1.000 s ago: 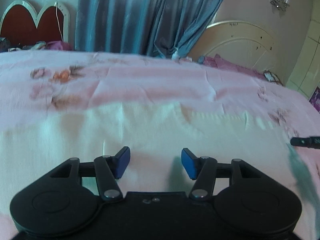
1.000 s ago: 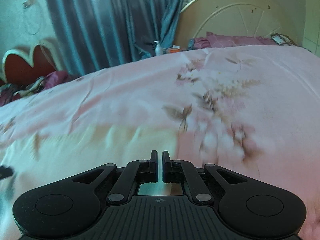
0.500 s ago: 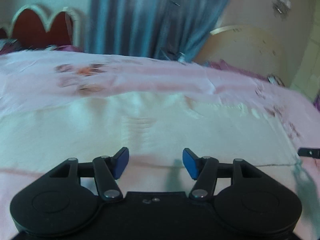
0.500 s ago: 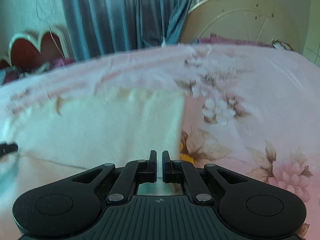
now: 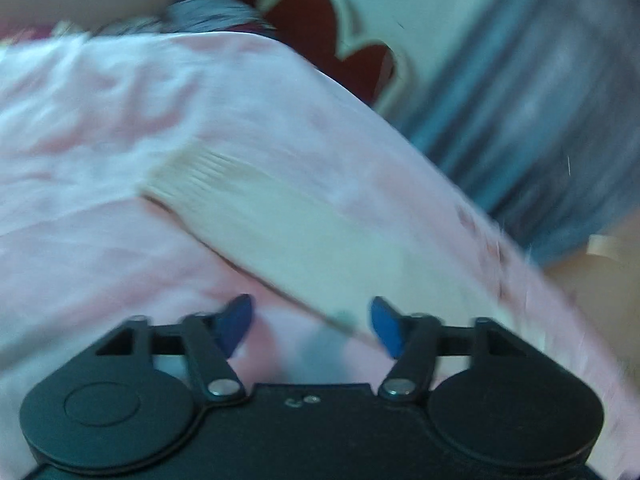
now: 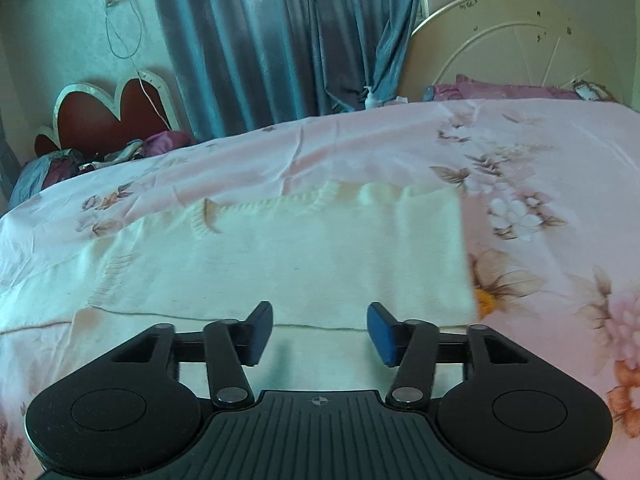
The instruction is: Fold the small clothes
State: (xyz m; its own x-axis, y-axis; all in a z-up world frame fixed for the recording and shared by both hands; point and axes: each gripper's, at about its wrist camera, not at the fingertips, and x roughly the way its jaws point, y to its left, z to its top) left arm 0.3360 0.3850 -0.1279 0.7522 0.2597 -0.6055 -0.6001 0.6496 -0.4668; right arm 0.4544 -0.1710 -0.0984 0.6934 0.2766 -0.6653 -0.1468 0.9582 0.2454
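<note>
A cream knitted sweater (image 6: 304, 256) lies on the pink floral bedsheet (image 6: 540, 152), its lower half folded up so a straight fold edge runs just ahead of my right gripper (image 6: 320, 328). That gripper is open and empty above the sweater's near part. In the blurred, tilted left wrist view a cream ribbed sleeve (image 5: 256, 212) stretches diagonally across the sheet (image 5: 80, 120). My left gripper (image 5: 310, 322) is open and empty, just short of the sleeve's near end.
A red heart-shaped headboard (image 6: 116, 112) and piled clothes (image 6: 80, 160) are at the far left. Blue curtains (image 6: 288, 40) hang behind the bed. A cream round headboard (image 6: 516, 52) and purple pillows (image 6: 500, 90) are at the far right.
My right gripper has opened and let go of the sweater's folded edge. My left gripper has swung left and tilted, now facing the sleeve, still open.
</note>
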